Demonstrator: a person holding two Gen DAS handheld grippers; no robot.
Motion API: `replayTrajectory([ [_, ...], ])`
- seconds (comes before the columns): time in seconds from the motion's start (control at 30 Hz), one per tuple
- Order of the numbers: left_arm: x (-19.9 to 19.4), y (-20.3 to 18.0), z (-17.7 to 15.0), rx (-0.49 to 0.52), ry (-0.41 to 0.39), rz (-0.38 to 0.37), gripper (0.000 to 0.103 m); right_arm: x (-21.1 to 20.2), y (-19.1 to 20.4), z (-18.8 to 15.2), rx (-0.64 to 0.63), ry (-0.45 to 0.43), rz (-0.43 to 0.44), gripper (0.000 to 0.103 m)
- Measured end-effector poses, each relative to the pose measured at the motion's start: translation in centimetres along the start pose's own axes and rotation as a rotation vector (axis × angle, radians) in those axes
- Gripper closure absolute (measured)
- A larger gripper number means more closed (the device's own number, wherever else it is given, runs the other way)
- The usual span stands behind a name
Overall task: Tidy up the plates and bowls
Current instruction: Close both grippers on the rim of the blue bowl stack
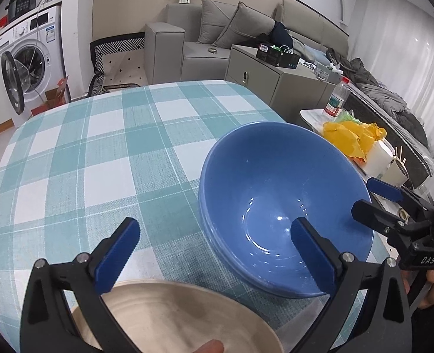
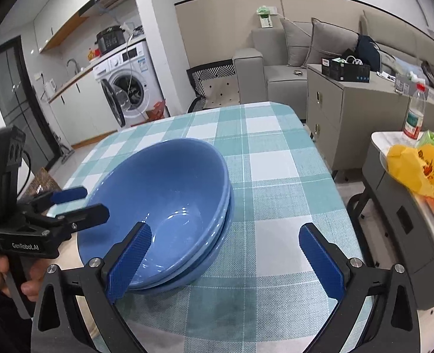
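On the checked tablecloth (image 2: 275, 161) the blue bowls (image 2: 164, 206) sit nested beside the beige plate (image 1: 169, 317), both grippers (image 1: 214, 253) (image 2: 225, 259) spread wide and empty, so sorting looks nearly finished.

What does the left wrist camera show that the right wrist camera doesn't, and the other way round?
Only the left wrist view shows the beige plate at the near edge, below the open left gripper, and the cup of wooden sticks on the side table.

Only the right wrist view shows the kitchen counter with its faucet and the dark door.

Both show the stacked blue bowls on the checked tablecloth, the washing machine, sofa, yellow bag, bottle, and the open right gripper.
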State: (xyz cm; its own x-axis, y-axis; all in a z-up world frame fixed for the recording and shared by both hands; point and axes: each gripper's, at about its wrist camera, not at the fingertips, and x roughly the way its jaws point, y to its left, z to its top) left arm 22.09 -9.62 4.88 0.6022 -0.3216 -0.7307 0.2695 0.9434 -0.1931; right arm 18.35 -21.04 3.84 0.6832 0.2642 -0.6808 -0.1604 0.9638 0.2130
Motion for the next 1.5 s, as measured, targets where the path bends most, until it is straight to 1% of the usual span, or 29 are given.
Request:
replayTrajectory([
  [0.27, 0.9, 0.4, -0.3, -0.029, 0.04, -0.02, 0.0, 1.0, -0.4, -0.2, 0.058, 0.031, 0.067, 0.001],
  [0.4, 1.2, 0.4, -0.3, -0.041, 0.051, -0.042, 0.0, 1.5, -0.6, -0.3, 0.089, 0.042, 0.123, 0.003],
  [0.53, 1.6, 0.1, -0.3, -0.039, 0.061, -0.059, 0.0, 2.0, -0.6, -0.6, 0.101, 0.056, 0.152, 0.019],
  [0.63, 1.8, 0.0, -0.3, -0.041, 0.068, -0.081, 0.0, 2.2, -0.6, -0.7, 0.11, 0.059, 0.159, 0.02],
  [0.73, 2.1, -0.1, -0.3, -0.041, 0.081, -0.085, 0.0, 2.5, -0.8, -0.8, 0.134, 0.073, 0.204, 0.026],
  [0.83, 2.4, -0.1, -0.3, -0.057, 0.097, -0.101, 0.001, 2.5, -0.8, -0.8, 0.139, 0.073, 0.207, 0.026],
  [0.9, 2.4, -0.2, -0.3, -0.061, 0.1, -0.119, 0.002, 2.5, -0.8, -0.8, 0.143, 0.073, 0.216, 0.03],
  [0.97, 2.5, -0.3, -0.4, -0.057, 0.103, -0.124, 0.002, 2.6, -0.8, -0.8, 0.147, 0.081, 0.241, 0.038],
  [1.03, 2.4, -0.3, -0.4, -0.06, 0.102, -0.128, 0.003, 2.6, -0.7, -0.8, 0.149, 0.077, 0.24, 0.041],
  [1.07, 2.3, -0.4, -0.3, -0.06, 0.098, -0.133, 0.007, 2.5, -0.6, -0.8, 0.149, 0.076, 0.238, 0.041],
  [1.17, 2.1, -0.5, -0.3, -0.058, 0.09, -0.13, 0.009, 2.5, -0.7, -0.8, 0.157, 0.075, 0.244, 0.043],
  [1.2, 2.0, -0.5, -0.3, -0.053, 0.087, -0.133, 0.017, 2.5, -0.6, -0.8, 0.159, 0.077, 0.248, 0.044],
  [1.3, 1.9, -0.6, -0.3, -0.059, 0.085, -0.146, 0.029, 2.6, -0.7, -0.8, 0.165, 0.075, 0.247, 0.044],
  [1.33, 1.9, -0.6, -0.3, -0.06, 0.086, -0.146, 0.031, 2.6, -0.7, -0.8, 0.169, 0.074, 0.248, 0.045],
  [1.4, 1.9, -0.6, -0.3, -0.057, 0.093, -0.15, 0.04, 2.6, -0.8, -0.8, 0.175, 0.073, 0.248, 0.045],
  [1.5, 2.0, -0.8, -0.3, -0.051, 0.095, -0.137, 0.043, 2.5, -0.9, -0.8, 0.186, 0.073, 0.25, 0.047],
])
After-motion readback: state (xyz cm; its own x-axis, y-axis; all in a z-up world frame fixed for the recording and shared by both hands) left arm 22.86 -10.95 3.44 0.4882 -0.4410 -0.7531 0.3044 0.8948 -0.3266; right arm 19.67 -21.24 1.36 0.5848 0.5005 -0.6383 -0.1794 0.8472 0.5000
